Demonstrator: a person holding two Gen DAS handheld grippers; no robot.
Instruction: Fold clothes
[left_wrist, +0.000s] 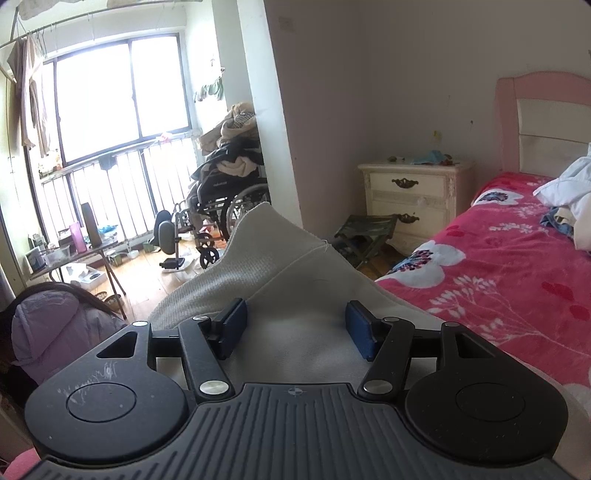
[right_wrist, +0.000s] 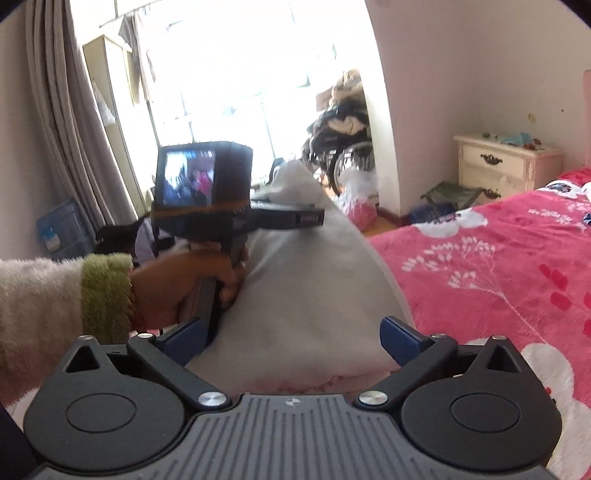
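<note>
A white garment (left_wrist: 295, 258) rises in a thick tented fold over the near edge of the bed with the pink flowered blanket (left_wrist: 498, 277). My left gripper (left_wrist: 296, 306) is shut on the garment, which fills the space between its blue pads and juts past them to a peak. In the right wrist view a hand (right_wrist: 184, 280) holds the left gripper (right_wrist: 310, 218) against the garment (right_wrist: 306, 280). My right gripper (right_wrist: 291, 325) is open. Its pads stand wide on either side of the garment's lower part without pressing it.
A cream nightstand (left_wrist: 413, 188) and a green folding stool (left_wrist: 365, 232) stand beside the bed. White and blue clothes (left_wrist: 569, 192) are piled near the pink headboard. A loaded wheelchair (left_wrist: 221, 206) and a cluttered folding table (left_wrist: 74, 251) stand by the window. A purple padded jacket (left_wrist: 48, 325) is at lower left.
</note>
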